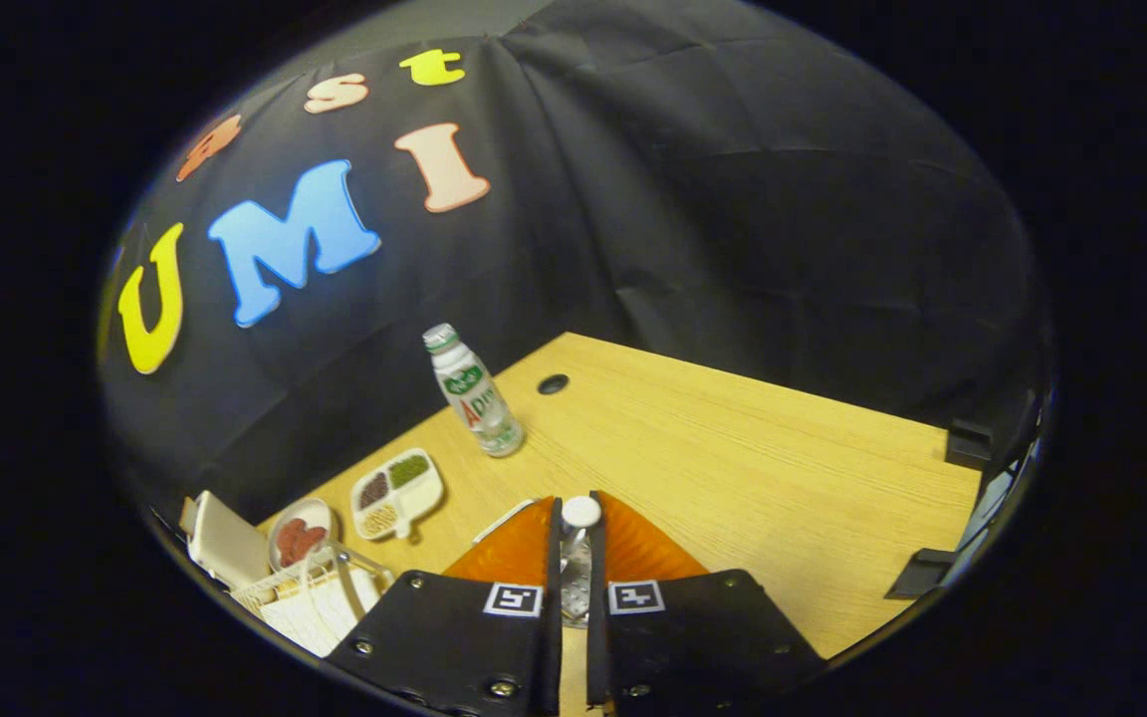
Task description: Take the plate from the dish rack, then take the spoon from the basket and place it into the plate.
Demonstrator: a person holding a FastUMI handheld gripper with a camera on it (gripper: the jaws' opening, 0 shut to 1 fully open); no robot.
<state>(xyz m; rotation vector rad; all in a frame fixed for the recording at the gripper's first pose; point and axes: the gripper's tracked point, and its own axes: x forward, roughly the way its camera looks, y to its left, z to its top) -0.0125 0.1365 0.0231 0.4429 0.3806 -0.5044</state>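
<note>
spoon (576, 558) pinched upright between the jaws (table (733, 468) below).

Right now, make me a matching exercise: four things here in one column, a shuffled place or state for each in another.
1 bottle
2 divided dish
3 round dish
4 gripper

A holds reddish food
B stands on the table near its round hole
C three sections with different contents
D fingers close together, a white-tipped thing in the gap

Pairs: 1-B, 2-C, 3-A, 4-D
</note>
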